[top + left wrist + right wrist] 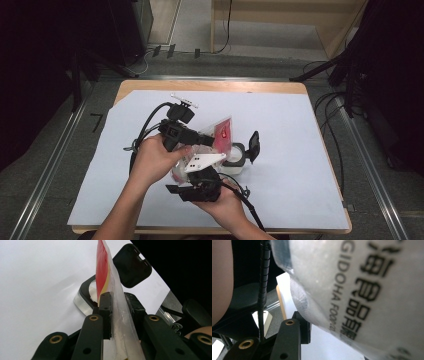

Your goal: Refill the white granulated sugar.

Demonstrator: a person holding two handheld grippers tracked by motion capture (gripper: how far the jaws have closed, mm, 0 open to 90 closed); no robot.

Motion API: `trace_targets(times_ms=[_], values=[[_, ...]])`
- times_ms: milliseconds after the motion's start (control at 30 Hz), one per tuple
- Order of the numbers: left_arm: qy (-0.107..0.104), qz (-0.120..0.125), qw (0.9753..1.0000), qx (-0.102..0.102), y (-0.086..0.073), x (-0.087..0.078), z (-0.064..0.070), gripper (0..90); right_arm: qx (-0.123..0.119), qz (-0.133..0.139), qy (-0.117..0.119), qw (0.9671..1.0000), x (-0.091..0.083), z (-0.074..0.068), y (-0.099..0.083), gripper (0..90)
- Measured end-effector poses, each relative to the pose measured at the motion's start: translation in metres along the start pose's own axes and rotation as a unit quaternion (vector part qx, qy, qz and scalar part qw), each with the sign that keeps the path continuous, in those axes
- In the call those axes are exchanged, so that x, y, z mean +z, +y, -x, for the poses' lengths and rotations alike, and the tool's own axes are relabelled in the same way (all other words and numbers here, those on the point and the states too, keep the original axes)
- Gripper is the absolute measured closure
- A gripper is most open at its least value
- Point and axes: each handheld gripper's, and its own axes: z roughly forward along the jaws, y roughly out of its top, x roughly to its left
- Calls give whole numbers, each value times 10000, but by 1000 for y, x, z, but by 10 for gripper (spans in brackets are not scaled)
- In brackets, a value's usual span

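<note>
A wooden table (210, 86) carries a white sheet (280, 150), with a lidded container (235, 159) on it

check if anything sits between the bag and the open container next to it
Nothing visible does. The bag, clamped in the left gripper, hangs just above the container, whose lid is flipped up and back, clear of the opening.

We note the bag (221, 134) above the table (300, 150), the open-lidded container (235, 157) just right of it.
</note>
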Motion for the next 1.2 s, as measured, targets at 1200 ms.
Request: trace_targets(times_ms=[1200], values=[[-12,-1,10000,19,-1,-1,1,775,-44,30,-28,10000,1,-1,-1,631]])
